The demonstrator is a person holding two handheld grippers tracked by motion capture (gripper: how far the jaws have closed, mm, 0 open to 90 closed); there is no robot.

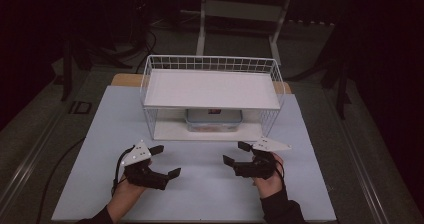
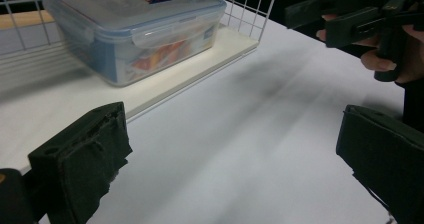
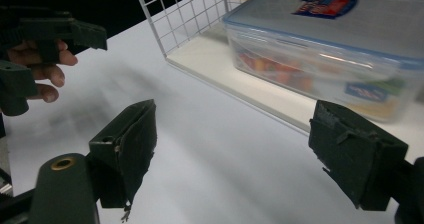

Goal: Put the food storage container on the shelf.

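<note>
A white wire rack (image 1: 212, 91) stands at the 12 o'clock side of the pale surface (image 1: 200, 184), and it has a flat top shelf and a low bottom shelf. On the bottom shelf, right in the middle, sits a clear plastic box (image 1: 213, 120) with a blue-edged lid and a small sticker on top. Something red and orange shows through its side, but it is too blurry to tell what it is. The left hand-held gripper (image 1: 164, 161) is near the 7 o'clock part of the surface, and its two black jaws are spread wide apart with nothing between them. The right hand-held gripper (image 1: 237, 153) is near the 5 o'clock part, and its jaws are spread wide too and hold nothing. Both point toward the rack, and both are a little way in front of it without touching it. In the left gripper view, the box (image 2: 135, 29) is up at 11 o'clock behind the white wires, and the other gripper is off at 2 o'clock. In the right gripper view, the box (image 3: 330, 49) is up at 1 o'clock on the low shelf, and the other gripper is at 10 o'clock.
</note>
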